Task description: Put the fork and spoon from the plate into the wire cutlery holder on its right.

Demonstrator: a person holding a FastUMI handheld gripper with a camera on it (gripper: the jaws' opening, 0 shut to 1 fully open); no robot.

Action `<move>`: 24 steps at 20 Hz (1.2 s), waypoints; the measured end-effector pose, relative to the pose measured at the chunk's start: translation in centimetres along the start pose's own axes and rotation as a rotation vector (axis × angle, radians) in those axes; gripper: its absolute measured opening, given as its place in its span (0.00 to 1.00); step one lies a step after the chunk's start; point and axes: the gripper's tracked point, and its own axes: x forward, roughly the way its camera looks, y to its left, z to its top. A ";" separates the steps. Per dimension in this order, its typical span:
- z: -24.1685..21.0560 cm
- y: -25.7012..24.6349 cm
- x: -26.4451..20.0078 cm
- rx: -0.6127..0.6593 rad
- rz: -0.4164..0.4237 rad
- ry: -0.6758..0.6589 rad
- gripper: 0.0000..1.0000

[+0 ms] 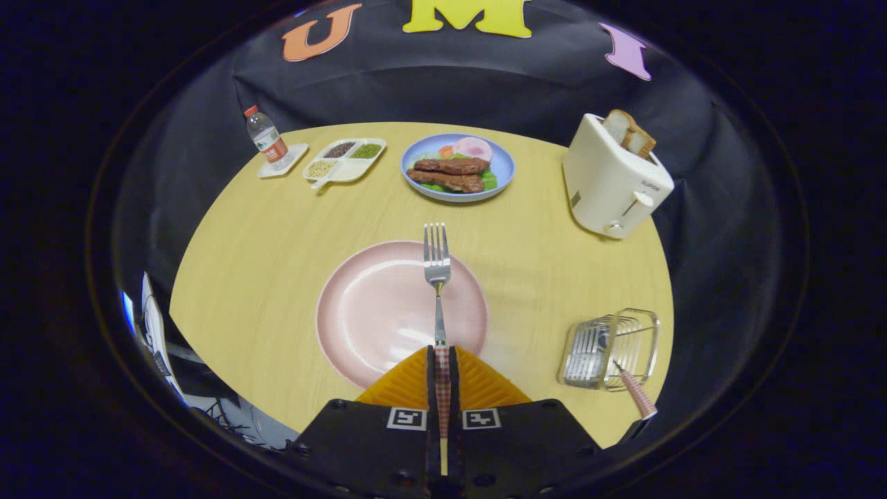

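- Between the two orange fingers (416, 384) the fork (437, 277) is pinched by its red-checked handle; the gripper (442, 360) presses closed on it from both sides.
- Ahead of the fingers, the fork's metal neck and tines point straight forward, over the pink plate (367, 312).
- Whether the fork is lifted clear of the plate or touching it cannot be told from this angle.
- Right of the fingers, and about level with their tips, the wire cutlery holder (610, 346) stands on the wooden table (263, 235).
- Leaning out of the holder is a pink-checked handle (636, 391); it is probably the spoon, already placed, though its bowl is hidden.
- Well beyond the plate sit a blue plate of food (502, 166), a white toaster (610, 187) holding bread, a divided condiment dish (346, 161) and a water bottle (266, 138).
- Judgement on the step: the fork needs carrying to the right until it is above the holder's open top.
- Keep the pinch firm, since the handle is thin and could swivel between the pads.
- Tip the tines downward before lowering, so they pass between the wires rather than catching the rim.
- Aim for the free side of the holder, away from the leaning handle, and release only once the fork is resting inside.
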 end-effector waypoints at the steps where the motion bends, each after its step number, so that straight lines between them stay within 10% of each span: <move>1: 0.2 -1.2 -1.2 0.006 -0.002 -0.008 0.04; 11: -2.7 -14.7 -6.4 0.094 -0.087 0.038 0.04; 24: -6.1 -18.6 -7.0 0.115 0.027 0.305 0.04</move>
